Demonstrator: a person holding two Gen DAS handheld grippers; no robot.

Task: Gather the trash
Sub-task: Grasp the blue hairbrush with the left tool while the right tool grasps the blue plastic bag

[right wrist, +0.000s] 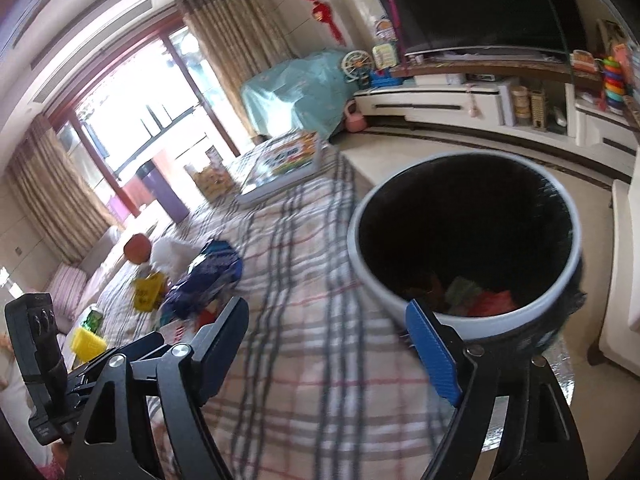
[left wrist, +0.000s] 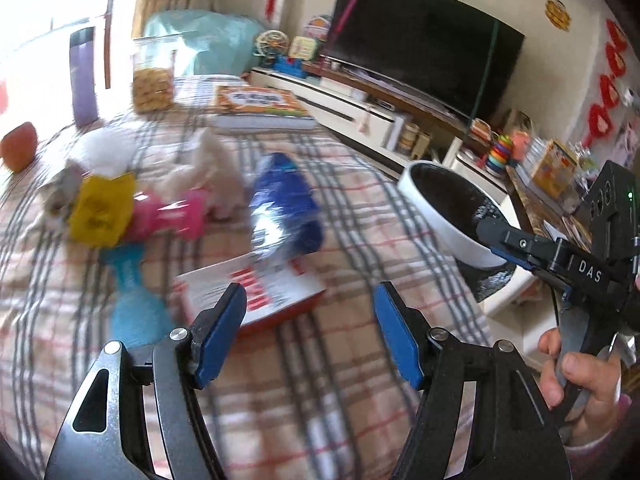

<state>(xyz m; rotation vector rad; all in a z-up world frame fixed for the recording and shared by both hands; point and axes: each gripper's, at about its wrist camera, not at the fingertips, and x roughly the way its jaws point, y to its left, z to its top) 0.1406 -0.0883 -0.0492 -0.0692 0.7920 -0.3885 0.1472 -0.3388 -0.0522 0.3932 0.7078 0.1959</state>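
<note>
The trash lies scattered on a plaid tablecloth of pink, grey and white checks. Nearest the left gripper is a flat red-and-white carton, lying on its broad face with a corner toward the camera. Just beyond it, touching its far edge, a crinkled blue foil bag lies with its long axis running away from the camera, shiny silver at its near end. To the left sit a glossy pink wrapper, a yellow wrapper and a teal packet, with crumpled white tissue behind.

At the table's right edge stands a round white bin with a black liner, upright, with scraps visible at its bottom.

The left gripper's blue-padded jaws stand apart with nothing between them. The right gripper, at the bin's near rim, is also spread wide and empty.
</note>
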